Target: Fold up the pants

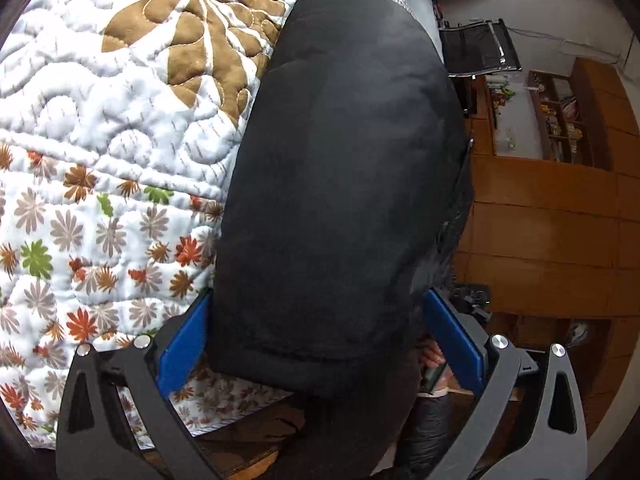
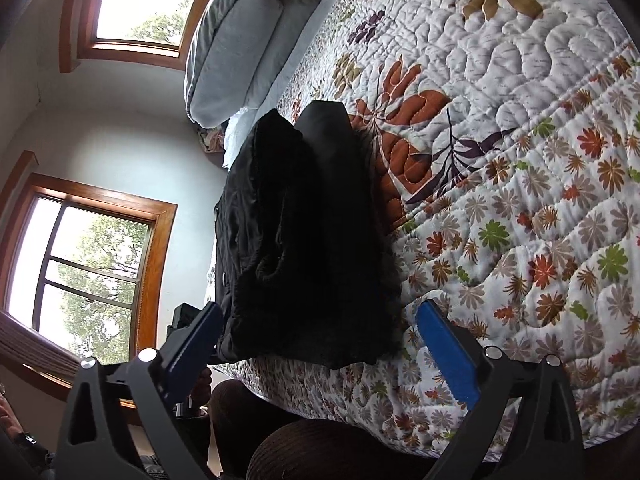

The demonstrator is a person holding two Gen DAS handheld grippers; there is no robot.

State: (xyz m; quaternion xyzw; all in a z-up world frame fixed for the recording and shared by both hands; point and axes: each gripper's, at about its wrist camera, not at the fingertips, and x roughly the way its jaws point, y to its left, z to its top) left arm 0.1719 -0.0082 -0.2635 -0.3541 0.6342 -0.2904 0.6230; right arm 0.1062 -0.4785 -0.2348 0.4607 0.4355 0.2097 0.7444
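Black pants lie in a folded bundle on a floral quilted bedspread, near the bed's edge. My left gripper is open, its blue fingers standing either side of the bundle's near end without closing on it. In the right wrist view the same pants show as a thick dark stack with rumpled layers on the left. My right gripper is open too, its blue fingers astride the stack's near end.
The bedspread stretches wide beyond the pants. A grey pillow lies at the head of the bed. Windows fill the wall there. Wooden cabinets and shelves stand past the bed's edge. The person's legs are below.
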